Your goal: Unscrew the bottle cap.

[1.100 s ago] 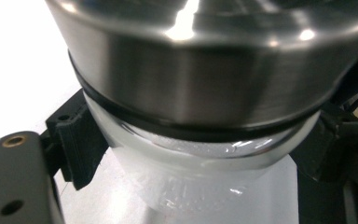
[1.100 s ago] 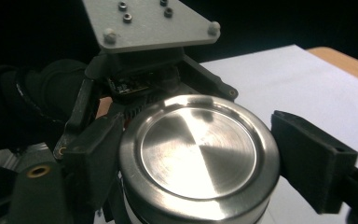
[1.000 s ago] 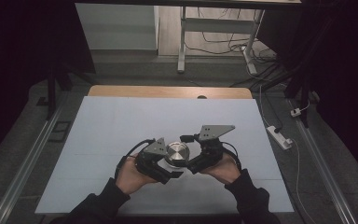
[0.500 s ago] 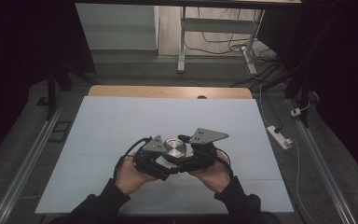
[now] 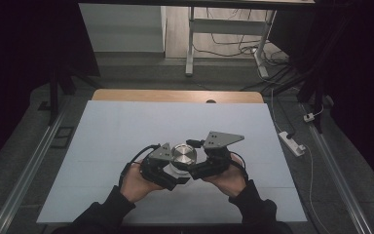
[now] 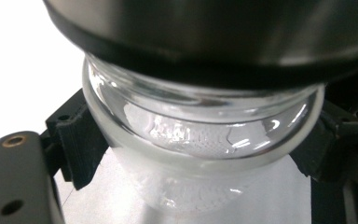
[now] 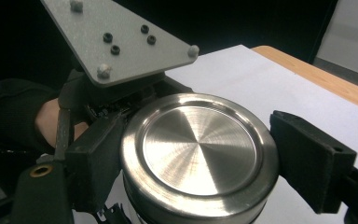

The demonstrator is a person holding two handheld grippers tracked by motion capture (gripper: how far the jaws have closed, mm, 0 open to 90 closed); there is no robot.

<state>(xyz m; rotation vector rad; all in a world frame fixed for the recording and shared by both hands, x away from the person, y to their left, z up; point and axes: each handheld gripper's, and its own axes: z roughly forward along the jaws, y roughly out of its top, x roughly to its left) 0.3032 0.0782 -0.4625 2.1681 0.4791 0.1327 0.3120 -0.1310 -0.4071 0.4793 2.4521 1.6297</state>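
You held the clear glass jar [image 6: 200, 140] clamped by its neck in your left gripper [image 5: 168, 171]; your right gripper [image 5: 199, 163] had just closed on its round brushed-steel lid [image 7: 198, 149]. Glass was slippery, fragile; grip firmly.

The table [image 5: 126, 131] has a pale sheet over most of it, with a strip of bare wood [image 5: 175, 95] left showing along the far edge. Off its right side there's a white power strip [image 5: 292, 143] on the dark floor, cable trailing. Further back stands a white metal frame [image 5: 191, 44] with a tangle of cables [image 5: 233, 46] around its feet. Room's pretty dark otherwise.
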